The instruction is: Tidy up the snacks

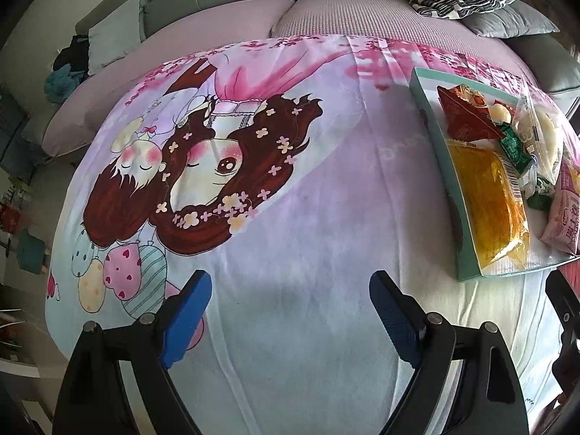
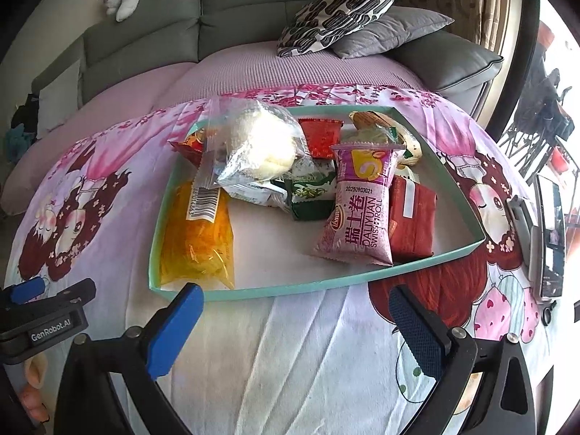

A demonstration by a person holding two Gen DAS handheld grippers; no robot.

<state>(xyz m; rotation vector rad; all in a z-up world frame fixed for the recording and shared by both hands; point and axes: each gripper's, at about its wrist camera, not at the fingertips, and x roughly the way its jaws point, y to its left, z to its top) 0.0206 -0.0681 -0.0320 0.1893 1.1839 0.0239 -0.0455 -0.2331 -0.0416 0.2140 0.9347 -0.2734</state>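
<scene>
Snacks piled in teal tray [image 2: 165, 195], both grippers' fingers spread, empty

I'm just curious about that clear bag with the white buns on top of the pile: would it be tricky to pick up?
Probably a little. The clear bag looks loose and crinkly, so it would likely sag and slip between fingers. The white buns inside look soft, so a hard squeeze might squash them. It rests atop other packets in the tray, so a push could slide it off.

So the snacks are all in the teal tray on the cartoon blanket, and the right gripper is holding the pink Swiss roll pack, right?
Not quite. In the right wrist view the right gripper is open and empty, short of the teal tray. The pink Swiss roll pack lies in the tray on the cartoon blanket.
</scene>
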